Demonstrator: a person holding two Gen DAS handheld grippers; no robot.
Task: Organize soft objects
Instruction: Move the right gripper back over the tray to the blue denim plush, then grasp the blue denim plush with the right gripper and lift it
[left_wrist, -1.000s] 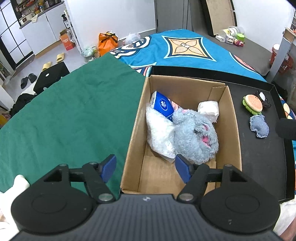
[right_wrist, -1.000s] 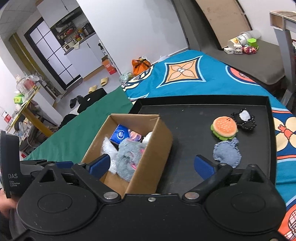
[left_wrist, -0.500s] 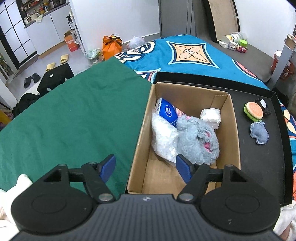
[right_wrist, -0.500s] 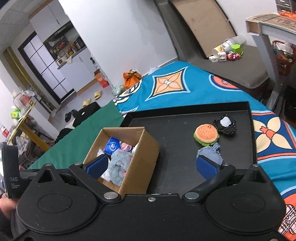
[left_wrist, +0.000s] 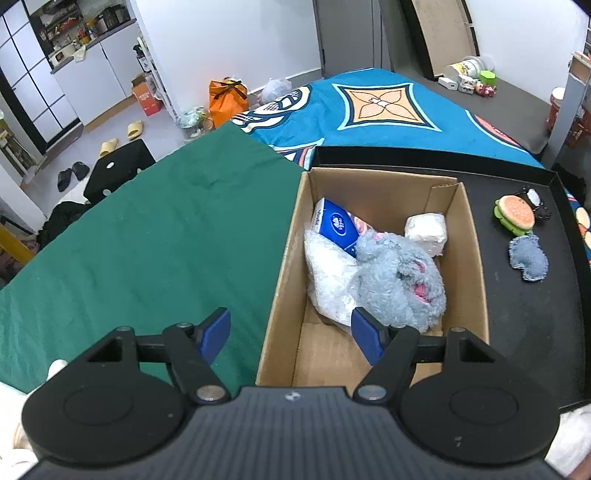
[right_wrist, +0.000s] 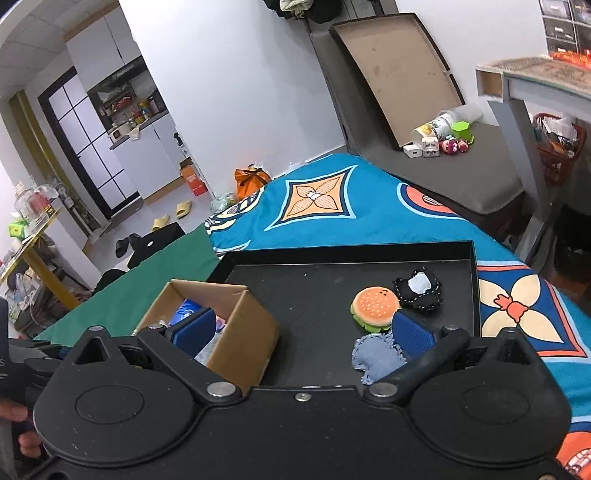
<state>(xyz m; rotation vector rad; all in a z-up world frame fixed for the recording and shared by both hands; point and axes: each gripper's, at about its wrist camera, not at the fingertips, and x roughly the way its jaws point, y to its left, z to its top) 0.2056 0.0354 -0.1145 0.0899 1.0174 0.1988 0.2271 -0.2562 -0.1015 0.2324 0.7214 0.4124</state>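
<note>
Three soft toys lie on the black tray (right_wrist: 369, 247): burger plush (right_wrist: 375, 308), black pouch (right_wrist: 419, 291) and denim pad (right_wrist: 375, 356) at lower right of centre. They look light and squashy (pinch mid-body). Both the right gripper (right_wrist: 301, 330) and left gripper (left_wrist: 290, 336) are spread, empty. The right finger hides the pad's edge.

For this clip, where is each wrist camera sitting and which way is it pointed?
Left wrist: above the near end of the cardboard box, looking down and forward into it; its open left tongs fill the bottom.
Right wrist: lower over the black tray, looking forward across it to the room; open right tongs show, and fingers at the left edge.
Shared: box, tray, burger plush, denim piece.
</note>
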